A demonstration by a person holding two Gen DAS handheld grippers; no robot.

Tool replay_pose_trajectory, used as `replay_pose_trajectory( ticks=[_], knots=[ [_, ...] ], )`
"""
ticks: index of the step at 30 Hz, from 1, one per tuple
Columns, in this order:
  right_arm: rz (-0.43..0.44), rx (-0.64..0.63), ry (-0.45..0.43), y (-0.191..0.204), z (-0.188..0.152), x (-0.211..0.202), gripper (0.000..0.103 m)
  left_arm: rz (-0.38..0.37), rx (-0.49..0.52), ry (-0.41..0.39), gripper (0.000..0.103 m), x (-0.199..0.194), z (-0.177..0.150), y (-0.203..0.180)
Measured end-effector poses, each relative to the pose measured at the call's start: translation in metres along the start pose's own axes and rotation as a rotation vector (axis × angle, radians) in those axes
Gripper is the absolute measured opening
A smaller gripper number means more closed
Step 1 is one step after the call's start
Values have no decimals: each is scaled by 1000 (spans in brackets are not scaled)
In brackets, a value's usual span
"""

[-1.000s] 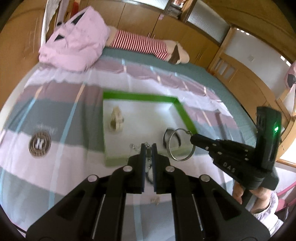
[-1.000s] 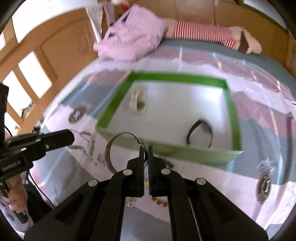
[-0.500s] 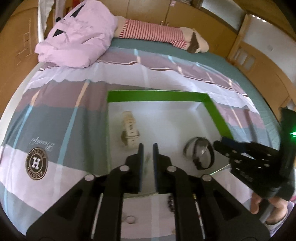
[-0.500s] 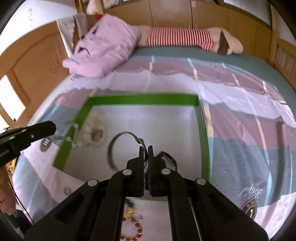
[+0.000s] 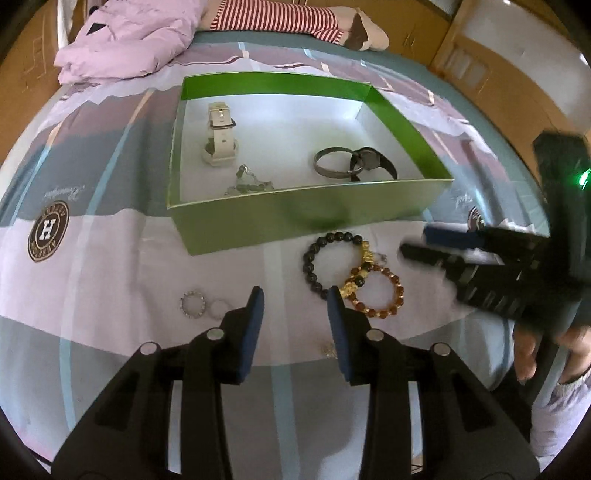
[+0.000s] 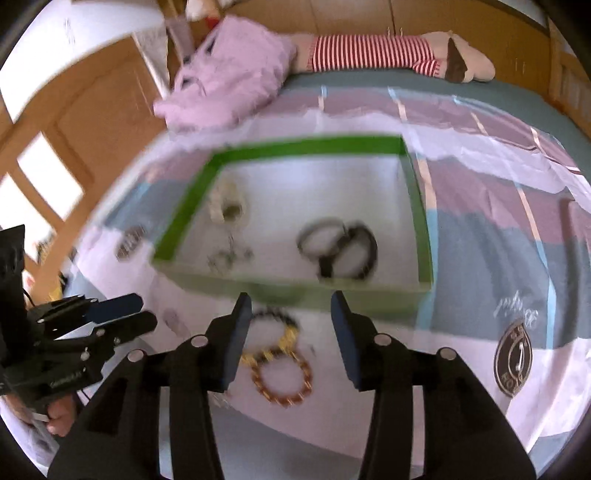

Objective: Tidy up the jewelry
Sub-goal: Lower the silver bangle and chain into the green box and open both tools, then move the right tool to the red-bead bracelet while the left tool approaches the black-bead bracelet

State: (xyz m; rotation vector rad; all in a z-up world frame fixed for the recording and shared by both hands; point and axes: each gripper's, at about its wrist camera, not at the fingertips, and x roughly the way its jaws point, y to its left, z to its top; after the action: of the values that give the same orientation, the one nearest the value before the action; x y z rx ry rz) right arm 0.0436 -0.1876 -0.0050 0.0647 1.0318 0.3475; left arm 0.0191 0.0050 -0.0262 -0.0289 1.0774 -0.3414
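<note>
A green box (image 5: 303,218) (image 6: 291,286) sits on the bed. It holds a white watch (image 5: 219,134), a silver necklace (image 5: 247,182), a silver bangle (image 5: 334,166) (image 6: 319,236) and a black watch (image 5: 373,162) (image 6: 354,251). In front of it lie a black bead bracelet (image 5: 325,258) (image 6: 275,315), a brown bead bracelet (image 5: 380,291) (image 6: 282,378) and two small rings (image 5: 203,304). My left gripper (image 5: 295,301) (image 6: 127,312) is open and empty above the sheet. My right gripper (image 6: 291,310) (image 5: 417,242) is open and empty over the bracelets.
A pink jacket (image 5: 129,40) (image 6: 229,81) and a striped plush toy (image 5: 295,16) (image 6: 388,51) lie at the head of the bed. Wooden furniture surrounds the bed. A small gold piece (image 5: 327,349) lies on the sheet near my left fingers.
Both grippers opened and pulled back toward the bed's near edge. The necklace left my left gripper and the bangle left my right gripper; both now lie in the box.
</note>
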Motion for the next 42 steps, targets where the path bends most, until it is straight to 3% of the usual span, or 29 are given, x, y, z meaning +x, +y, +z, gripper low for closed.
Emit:
replay_pose_trajectory(
  ticks=[3, 5, 6, 7, 11, 13, 15, 21, 24, 31, 34, 36, 38, 42],
  knots=[
    [-25, -31, 109, 4, -14, 28, 45, -18, -8, 3, 39, 2, 1, 2],
    [-55, -67, 165, 10, -23, 42, 34, -26, -4, 8, 39, 5, 0, 2],
    [-60, -75, 191, 12, -28, 48, 34, -29, -4, 14, 39, 8, 0, 0],
    [-65, -81, 211, 14, -31, 53, 34, -36, -5, 19, 39, 11, 2, -2],
    [-120, -136, 248, 18, -41, 57, 15, -45, -12, 42, 39, 29, 6, -7],
    [-161, -145, 261, 12, -44, 52, 10, -40, -24, 58, 39, 38, 7, -8],
    [-195, -120, 260, -1, -46, 47, 10, -43, -41, 81, 39, 49, 6, -8],
    [-184, -52, 235, -23, -47, 37, 11, 12, -53, 155, 35, 58, -1, -5],
    [-179, -40, 222, -23, -45, 35, 20, 74, -39, 165, 31, 48, -8, -1],
    [-174, -34, 204, -32, -36, 31, 20, 7, -73, 43, 35, 38, 10, -1],
    [-185, -37, 218, -28, -36, 40, 23, 61, -54, 69, 35, 62, 15, -8],
    [-186, -40, 229, -24, -41, 43, 24, 105, -17, 96, 31, 73, 9, -10],
    [-189, -46, 226, -23, -42, 44, 27, 138, 10, 104, 12, 69, 8, -13],
    [-188, -52, 228, -21, -41, 45, 28, 154, 26, 209, 10, 54, -11, -9]
  ],
)
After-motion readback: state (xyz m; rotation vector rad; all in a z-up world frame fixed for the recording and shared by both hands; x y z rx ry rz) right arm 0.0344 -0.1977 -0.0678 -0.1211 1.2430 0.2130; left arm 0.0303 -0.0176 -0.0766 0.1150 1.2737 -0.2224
